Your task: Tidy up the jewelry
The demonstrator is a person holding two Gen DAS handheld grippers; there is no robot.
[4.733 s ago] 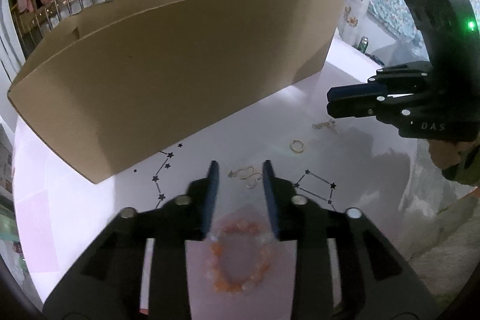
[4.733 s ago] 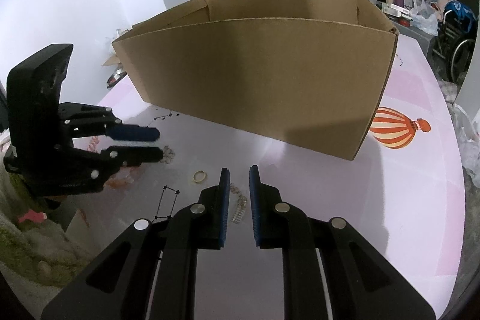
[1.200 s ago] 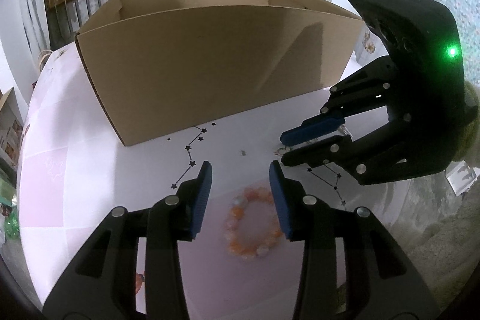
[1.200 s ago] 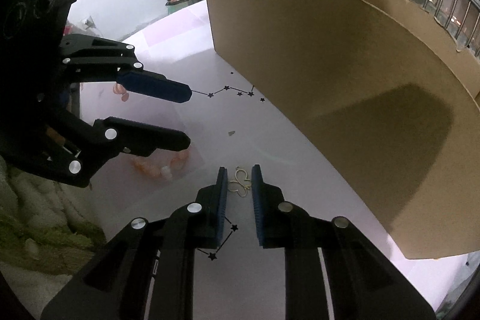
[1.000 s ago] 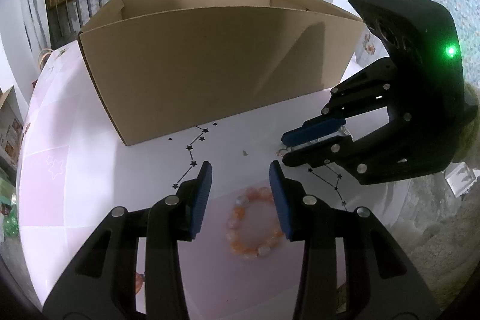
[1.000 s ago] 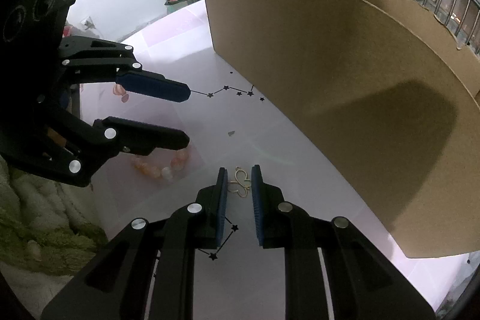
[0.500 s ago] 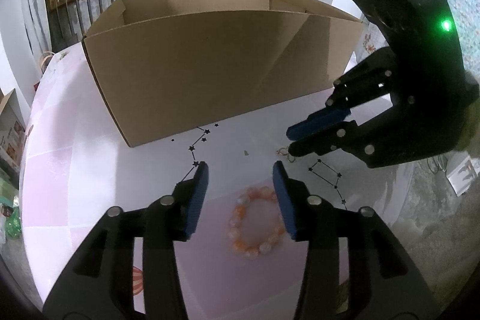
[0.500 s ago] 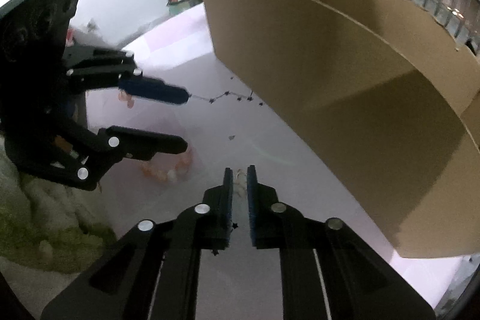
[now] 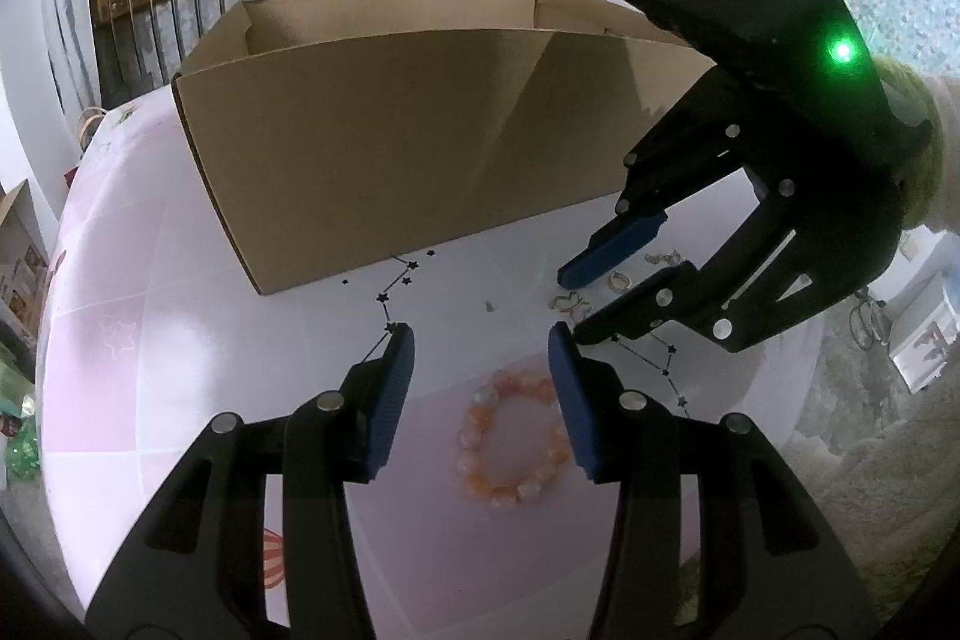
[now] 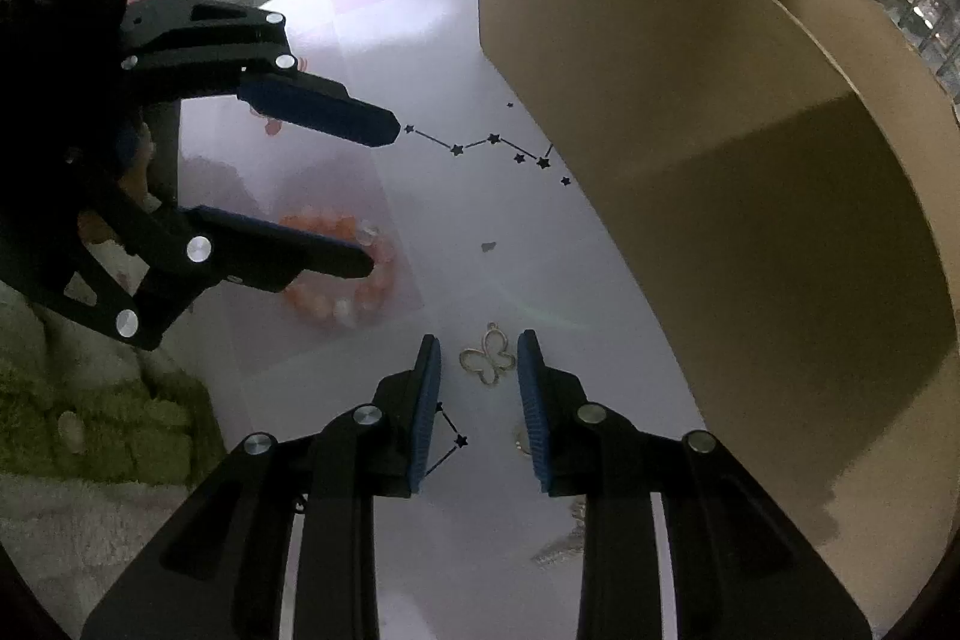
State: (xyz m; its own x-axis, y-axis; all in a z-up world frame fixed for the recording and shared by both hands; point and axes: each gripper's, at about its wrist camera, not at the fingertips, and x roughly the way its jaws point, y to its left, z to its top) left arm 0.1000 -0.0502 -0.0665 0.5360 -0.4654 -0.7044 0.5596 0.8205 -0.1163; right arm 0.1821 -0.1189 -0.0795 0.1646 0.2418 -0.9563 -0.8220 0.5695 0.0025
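Right gripper (image 10: 480,358) fingers are opening around the butterfly charm (image 10: 487,358) (untouched); left gripper (image 9: 483,340) fingers released above the bead bracelet (image 9: 513,439).

The left claw (image 9: 483,340) is held open above the tabletop (image 9: 180,328), and an orange bead bracelet (image 9: 513,439) is seen lying flat between its fingers, not touched by them. The right claw (image 9: 570,301) is pointed down at small gold pieces (image 9: 567,303), its jaws opening. A cardboard box (image 9: 390,160) is placed behind.
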